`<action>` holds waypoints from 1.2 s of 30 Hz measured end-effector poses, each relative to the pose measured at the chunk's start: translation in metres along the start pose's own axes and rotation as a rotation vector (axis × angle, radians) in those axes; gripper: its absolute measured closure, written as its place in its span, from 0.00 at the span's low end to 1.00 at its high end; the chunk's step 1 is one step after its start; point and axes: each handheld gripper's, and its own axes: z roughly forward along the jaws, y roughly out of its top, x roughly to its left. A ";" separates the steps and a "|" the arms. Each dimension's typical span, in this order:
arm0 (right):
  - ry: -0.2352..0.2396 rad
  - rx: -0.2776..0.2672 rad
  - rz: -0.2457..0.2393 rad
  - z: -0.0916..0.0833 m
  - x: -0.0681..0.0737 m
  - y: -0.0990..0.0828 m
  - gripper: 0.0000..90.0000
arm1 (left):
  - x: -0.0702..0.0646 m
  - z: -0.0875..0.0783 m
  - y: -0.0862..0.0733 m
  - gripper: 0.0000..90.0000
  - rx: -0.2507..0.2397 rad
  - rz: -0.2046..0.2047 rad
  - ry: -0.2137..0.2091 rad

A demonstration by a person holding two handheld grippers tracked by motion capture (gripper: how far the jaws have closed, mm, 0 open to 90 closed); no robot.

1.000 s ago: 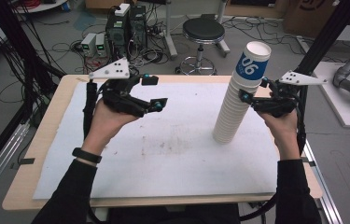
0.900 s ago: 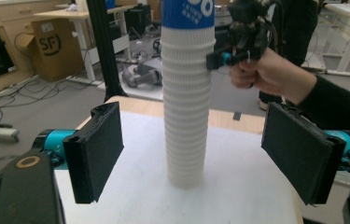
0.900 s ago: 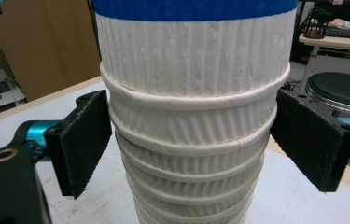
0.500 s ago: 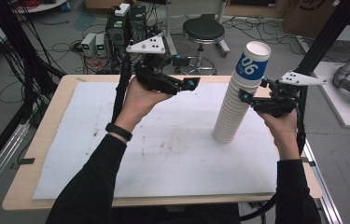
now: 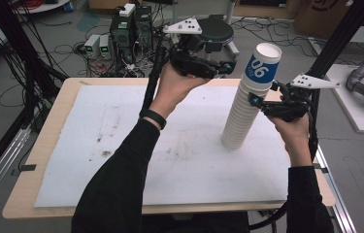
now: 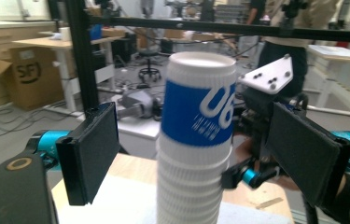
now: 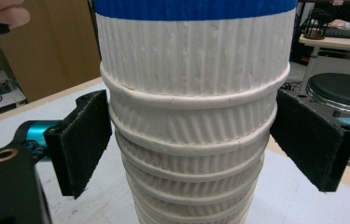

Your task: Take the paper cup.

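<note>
The right gripper (image 7: 189, 140) clamps the stack of ribbed paper cups (image 5: 247, 104), centre-right in the high view; its base is cut off in the gripper views. The left gripper (image 6: 196, 154), jaws just widened and holding nothing, flanks the top blue-banded cup (image 6: 199, 109) without touching; its printed lettering is partly hidden.

Dim, even indoor light — soft shadows, slightly blurred close-ups

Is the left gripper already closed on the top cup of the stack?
No, in the left gripper view both pads stand clear of the top cup, with open space on each side.
</note>
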 end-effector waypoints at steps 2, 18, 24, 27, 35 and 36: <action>0.000 0.002 0.003 0.000 0.000 0.000 0.15 | -0.001 0.005 0.002 0.19 -0.001 0.007 -0.006; 0.004 0.000 -0.001 0.000 -0.001 0.000 0.15 | 0.000 0.062 0.016 0.19 0.009 -0.023 -0.053; 0.004 -0.001 -0.004 0.000 -0.001 0.000 0.15 | 0.000 0.077 0.019 0.19 0.022 -0.028 -0.058; 0.005 -0.002 -0.004 0.000 -0.001 0.000 0.15 | 0.000 0.080 0.020 0.19 0.016 -0.038 -0.068; 0.005 0.000 -0.002 -0.001 0.000 0.000 0.15 | 0.002 0.086 0.018 0.23 0.034 -0.047 -0.081; 0.004 0.000 -0.001 -0.001 0.000 0.000 0.15 | 0.002 0.086 0.017 0.24 0.037 -0.047 -0.080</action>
